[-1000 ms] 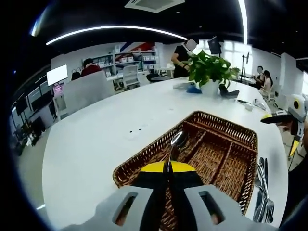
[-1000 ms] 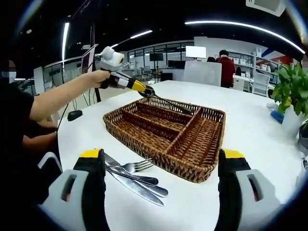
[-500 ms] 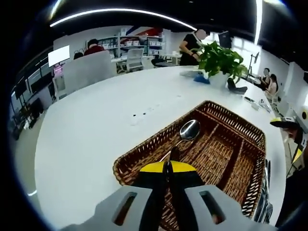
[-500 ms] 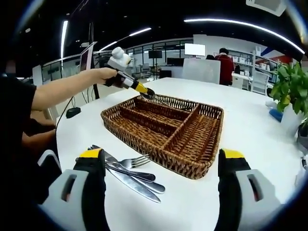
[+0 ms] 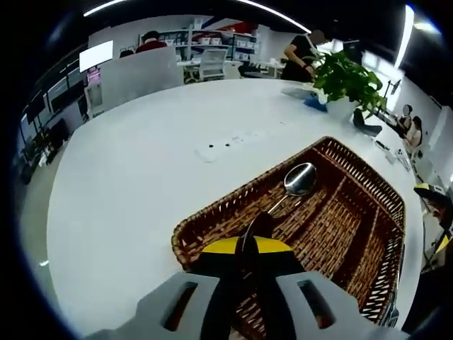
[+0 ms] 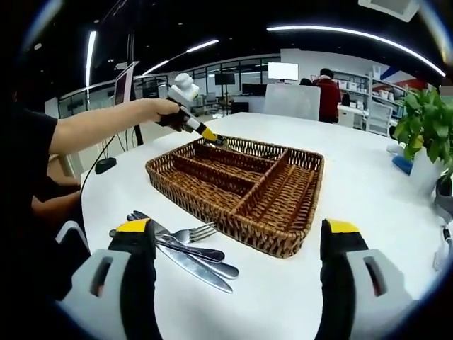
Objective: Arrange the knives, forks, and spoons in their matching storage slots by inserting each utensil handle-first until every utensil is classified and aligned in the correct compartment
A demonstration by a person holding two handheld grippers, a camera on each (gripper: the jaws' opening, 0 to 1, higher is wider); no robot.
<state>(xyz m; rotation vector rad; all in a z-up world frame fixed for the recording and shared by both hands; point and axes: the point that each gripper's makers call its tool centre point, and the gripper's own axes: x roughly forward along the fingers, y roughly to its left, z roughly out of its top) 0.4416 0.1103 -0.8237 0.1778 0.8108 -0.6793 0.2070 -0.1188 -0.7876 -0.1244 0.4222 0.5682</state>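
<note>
Inside basket (image 5: 233, 205), spoon (image 5: 294, 184) handle hidden

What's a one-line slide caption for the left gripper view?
Left gripper lowers a spoon into the wicker tray.

Brown woven basket (image 6: 237, 185); silver spoon (image 5: 296, 181); white table (image 5: 134, 170); yellow-tipped black tongs (image 5: 245, 249)
</note>
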